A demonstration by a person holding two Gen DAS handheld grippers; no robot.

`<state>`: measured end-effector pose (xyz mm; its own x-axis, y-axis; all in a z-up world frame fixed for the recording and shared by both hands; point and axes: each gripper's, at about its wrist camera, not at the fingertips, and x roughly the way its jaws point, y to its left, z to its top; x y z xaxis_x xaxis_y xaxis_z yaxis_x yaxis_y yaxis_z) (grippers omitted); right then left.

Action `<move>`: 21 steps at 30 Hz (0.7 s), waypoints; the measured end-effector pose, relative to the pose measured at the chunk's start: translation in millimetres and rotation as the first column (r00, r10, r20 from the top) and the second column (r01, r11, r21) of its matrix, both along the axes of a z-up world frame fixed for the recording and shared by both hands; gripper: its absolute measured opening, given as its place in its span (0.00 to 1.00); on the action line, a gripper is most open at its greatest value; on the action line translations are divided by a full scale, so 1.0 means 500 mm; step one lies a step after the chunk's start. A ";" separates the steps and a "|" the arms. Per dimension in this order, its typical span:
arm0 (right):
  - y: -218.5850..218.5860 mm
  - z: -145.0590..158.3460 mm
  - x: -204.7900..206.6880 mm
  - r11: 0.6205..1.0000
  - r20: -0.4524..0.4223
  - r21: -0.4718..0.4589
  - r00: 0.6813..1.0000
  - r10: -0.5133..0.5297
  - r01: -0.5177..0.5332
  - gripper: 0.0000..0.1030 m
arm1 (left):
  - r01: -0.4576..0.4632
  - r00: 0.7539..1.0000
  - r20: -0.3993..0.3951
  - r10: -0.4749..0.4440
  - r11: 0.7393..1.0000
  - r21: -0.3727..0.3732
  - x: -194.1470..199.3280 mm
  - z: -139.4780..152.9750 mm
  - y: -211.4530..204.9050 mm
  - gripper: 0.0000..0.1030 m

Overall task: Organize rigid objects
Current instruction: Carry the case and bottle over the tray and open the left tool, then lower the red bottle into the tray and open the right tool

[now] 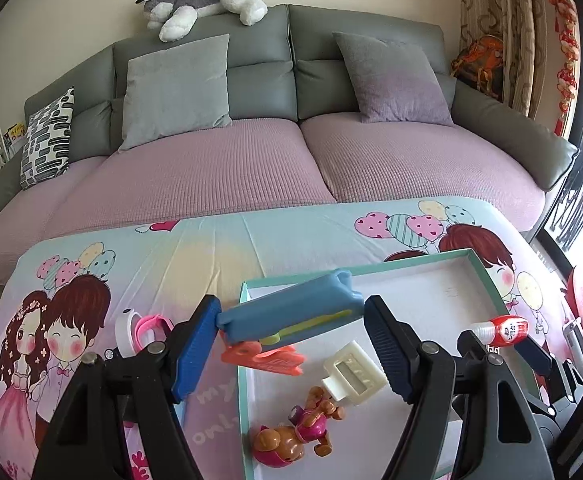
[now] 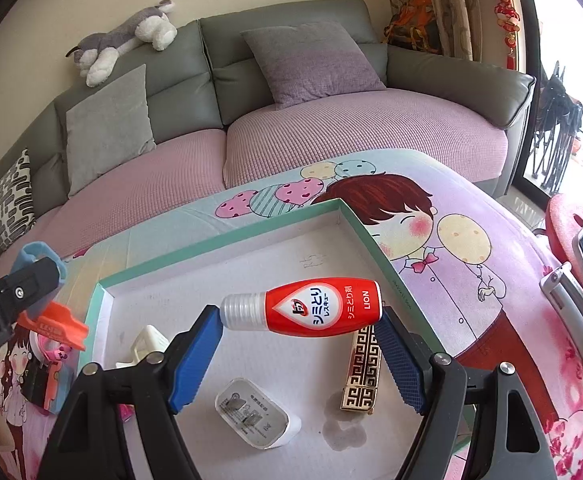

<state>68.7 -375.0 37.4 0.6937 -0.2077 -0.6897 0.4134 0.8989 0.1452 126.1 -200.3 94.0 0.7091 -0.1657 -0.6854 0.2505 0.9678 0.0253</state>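
Note:
My left gripper (image 1: 291,316) is shut on a blue case (image 1: 291,310) with a yellow stripe and holds it lengthwise above the near left corner of the teal-rimmed tray (image 1: 411,261). My right gripper (image 2: 299,316) is shut on a red and white bottle (image 2: 311,308) and holds it sideways above the tray (image 2: 219,242); the bottle also shows in the left wrist view (image 1: 501,326). In the tray lie a toy bear figure (image 1: 295,430), a cream clip (image 1: 353,374), a white charger (image 2: 253,414) and a gold patterned bar (image 2: 363,368).
An orange clip (image 1: 265,356) lies over the tray's left rim. A pink and white item (image 1: 143,330) lies on the cartoon-print cloth to the left. A grey and pink sofa (image 1: 251,160) stands behind the table. A red stool (image 2: 567,220) is at the right.

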 end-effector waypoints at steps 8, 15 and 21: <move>0.008 -0.013 0.009 1.000 -0.043 -0.012 0.999 0.015 -0.015 0.78 | -0.009 0.999 -0.050 0.009 1.000 0.007 0.018 -0.042 -0.002 0.73; 0.005 -0.039 0.017 1.000 -0.106 -0.008 0.994 0.008 -0.009 0.78 | -0.026 0.993 -0.114 0.032 0.998 0.058 0.039 -0.105 -0.008 0.73; 0.007 -0.043 0.017 1.000 -0.119 -0.014 0.993 0.007 -0.009 0.78 | -0.061 0.991 -0.115 0.073 0.993 0.099 0.042 -0.116 -0.002 0.73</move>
<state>77.2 -371.5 15.8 0.6084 -0.2133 -0.7644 0.4197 0.9040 0.0818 147.2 -201.3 36.0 0.6291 -0.0503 -0.7757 0.1920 0.9770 0.0924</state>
